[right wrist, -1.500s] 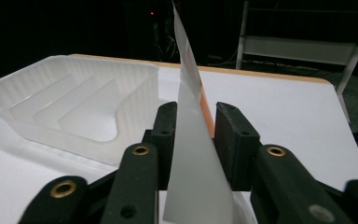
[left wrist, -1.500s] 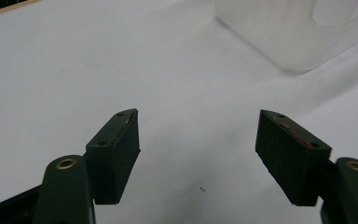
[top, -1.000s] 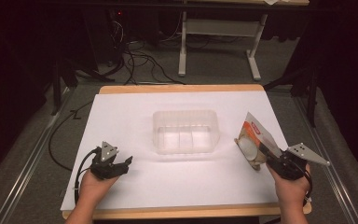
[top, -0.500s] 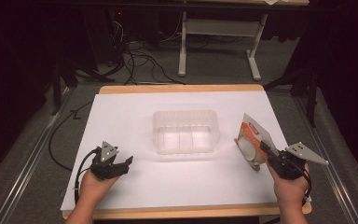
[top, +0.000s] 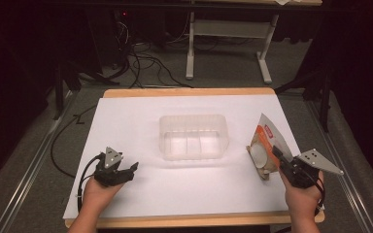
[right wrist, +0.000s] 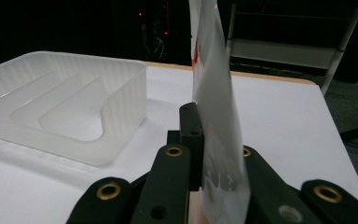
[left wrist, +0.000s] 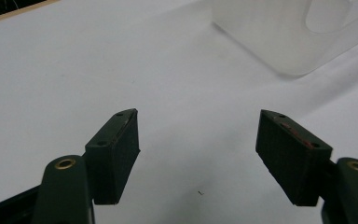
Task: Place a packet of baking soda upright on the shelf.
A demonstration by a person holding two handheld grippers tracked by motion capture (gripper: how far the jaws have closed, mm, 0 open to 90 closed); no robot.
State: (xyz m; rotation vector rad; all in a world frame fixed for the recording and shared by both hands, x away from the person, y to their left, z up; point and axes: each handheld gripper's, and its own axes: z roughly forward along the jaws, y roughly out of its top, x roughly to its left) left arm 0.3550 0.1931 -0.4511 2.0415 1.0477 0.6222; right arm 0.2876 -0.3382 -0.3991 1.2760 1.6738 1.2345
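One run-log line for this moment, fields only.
right gripper: shut on packet, held upright right of tray | left gripper: open, holding nothing, over white sheet | clear tray: mid-table, untouched

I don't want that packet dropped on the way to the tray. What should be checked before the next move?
1. Right gripper shut on the packet: ok.
2. Packet off the table: cannot tell.
3. Clear tray has nothing in it: ok.
4. Path from packet to tray free: ok.
5. Left gripper open and apart from the tray: ok.
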